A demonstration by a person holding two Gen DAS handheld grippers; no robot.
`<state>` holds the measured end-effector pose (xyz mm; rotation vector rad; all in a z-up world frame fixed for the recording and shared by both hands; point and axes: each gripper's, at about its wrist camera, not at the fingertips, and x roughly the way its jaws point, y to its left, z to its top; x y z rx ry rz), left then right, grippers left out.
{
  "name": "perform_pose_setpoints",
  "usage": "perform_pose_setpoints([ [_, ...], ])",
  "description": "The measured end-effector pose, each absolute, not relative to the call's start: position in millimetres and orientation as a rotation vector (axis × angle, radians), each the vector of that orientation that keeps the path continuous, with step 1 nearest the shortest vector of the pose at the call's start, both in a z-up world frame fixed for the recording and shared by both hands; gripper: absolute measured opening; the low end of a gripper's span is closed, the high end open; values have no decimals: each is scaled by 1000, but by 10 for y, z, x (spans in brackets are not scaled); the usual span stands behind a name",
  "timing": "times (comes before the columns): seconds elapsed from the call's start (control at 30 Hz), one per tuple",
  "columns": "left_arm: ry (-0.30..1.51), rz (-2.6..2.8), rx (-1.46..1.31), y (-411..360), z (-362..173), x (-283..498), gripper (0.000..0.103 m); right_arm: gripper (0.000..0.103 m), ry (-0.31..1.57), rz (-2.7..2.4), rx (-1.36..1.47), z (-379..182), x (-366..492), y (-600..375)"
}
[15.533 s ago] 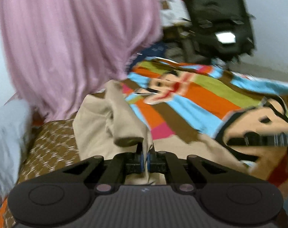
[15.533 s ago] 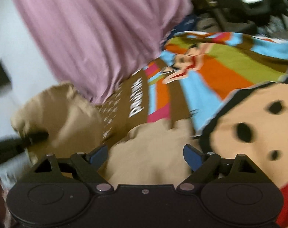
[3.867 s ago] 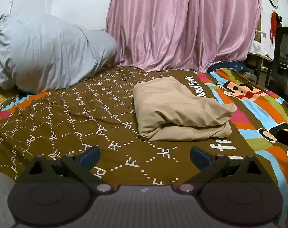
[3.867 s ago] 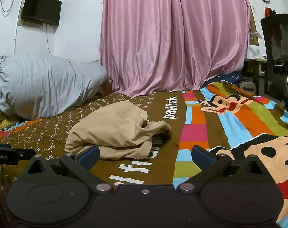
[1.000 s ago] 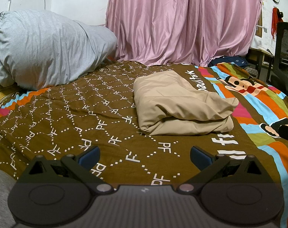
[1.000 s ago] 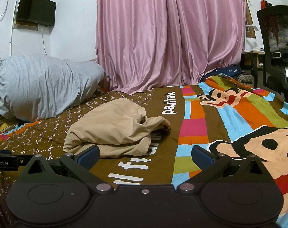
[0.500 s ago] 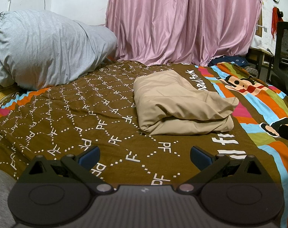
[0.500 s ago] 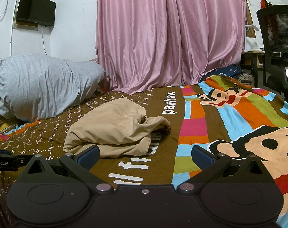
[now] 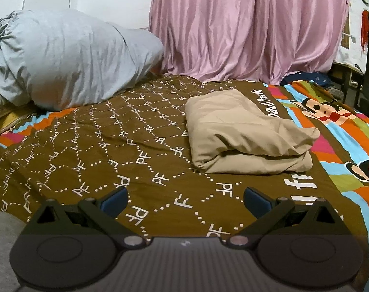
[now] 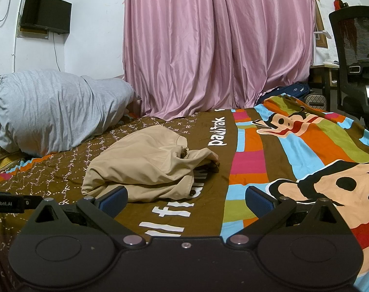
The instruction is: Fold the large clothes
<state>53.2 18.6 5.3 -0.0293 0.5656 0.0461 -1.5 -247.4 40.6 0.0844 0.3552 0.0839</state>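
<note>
On the bed (image 9: 92, 160) the beige garment (image 9: 245, 133) lies folded in a loose bundle; your left hand-held gripper (image 9: 185, 200) and right hand-held gripper (image 10: 185, 200) both gape empty, short of it; folding looks finished, so tidy its ragged right end if anything.

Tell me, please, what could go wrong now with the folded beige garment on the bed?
1. In the right wrist view the beige garment has a loose, bunched end; it may slump open if nudged.
2. The bedspread is soft and wrinkled, so the fold may shift.
3. Both the left hand-held gripper and the right hand-held gripper are open and empty; nothing holds the fold.
</note>
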Motion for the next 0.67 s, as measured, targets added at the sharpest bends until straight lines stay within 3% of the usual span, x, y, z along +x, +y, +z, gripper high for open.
perform_pose_setpoints([
  [0.67,576,49,-23,216,47,549,102,102,360,82,86,386,-22,-2441],
])
